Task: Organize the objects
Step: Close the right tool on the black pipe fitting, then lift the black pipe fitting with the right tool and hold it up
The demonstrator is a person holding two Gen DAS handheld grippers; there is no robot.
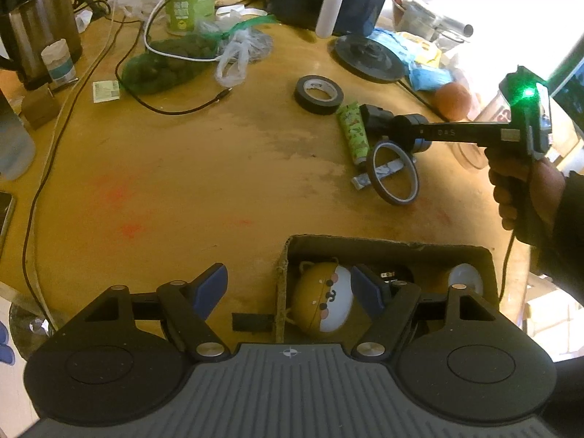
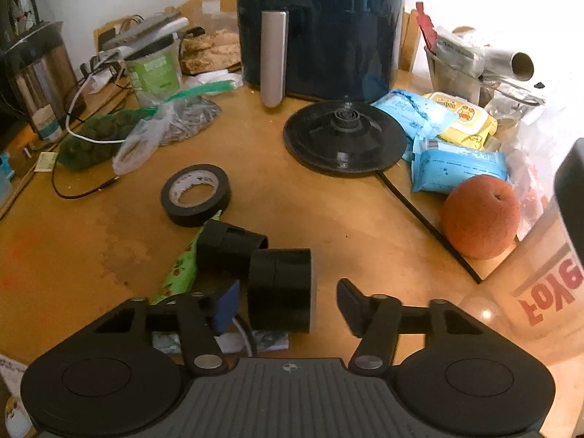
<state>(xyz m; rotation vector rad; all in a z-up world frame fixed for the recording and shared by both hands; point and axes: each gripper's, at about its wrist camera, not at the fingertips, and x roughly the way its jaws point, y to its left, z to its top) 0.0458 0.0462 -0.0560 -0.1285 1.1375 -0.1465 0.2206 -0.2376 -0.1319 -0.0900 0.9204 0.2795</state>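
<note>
My left gripper (image 1: 288, 288) hangs open over the near left edge of a cardboard box (image 1: 383, 244). In the box lie a round yellow-and-white toy (image 1: 321, 303), a black part and a white object. My right gripper (image 2: 288, 304), held by a hand (image 1: 518, 182), is lowered around a black two-part cylinder (image 2: 281, 288) on the wooden table. Its left pad (image 2: 226, 306) is close against the cylinder, while a gap shows at the right finger (image 2: 348, 304). Under and beside the cylinder lie a green printed tube (image 2: 182, 266), an amber tape ring (image 1: 396, 173) and a silver strip (image 1: 383, 171).
A black tape roll (image 2: 196, 194) lies just beyond the cylinder. Farther back stand a dark air fryer (image 2: 321, 29) and a black kettle base (image 2: 345, 138) with its cord. An orange (image 2: 480, 215), wipe packs (image 2: 456, 168) and a plastic jar (image 2: 547, 284) crowd the right; bags and cables the left.
</note>
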